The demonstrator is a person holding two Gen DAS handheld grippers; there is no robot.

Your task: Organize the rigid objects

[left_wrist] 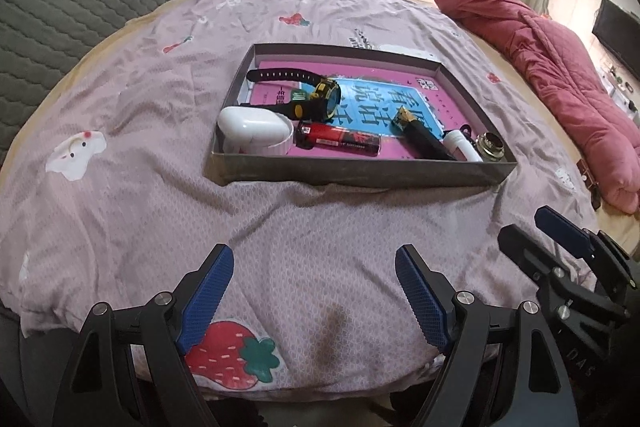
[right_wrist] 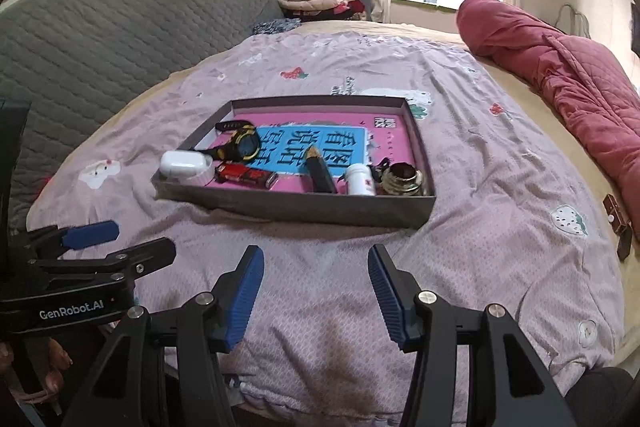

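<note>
**Small objects gathered in a shallow box on the bed**

A grey cardboard tray (left_wrist: 352, 174) sits on a lilac printed bedspread (left_wrist: 132, 115), holding a black-and-yellow watch (left_wrist: 320, 98), a white earbud case (left_wrist: 256, 131), a red lighter (left_wrist: 340, 139), a black gold-tipped tube (left_wrist: 420, 135), a small white bottle (right_wrist: 360, 179) and a round metal-rimmed jar (right_wrist: 402, 181), all lined along its near wall. The left gripper (left_wrist: 314, 293) and right gripper (right_wrist: 316, 293) hover over the near edge of the bed, short of the tray, both spread wide with nothing between their blue pads.
</note>
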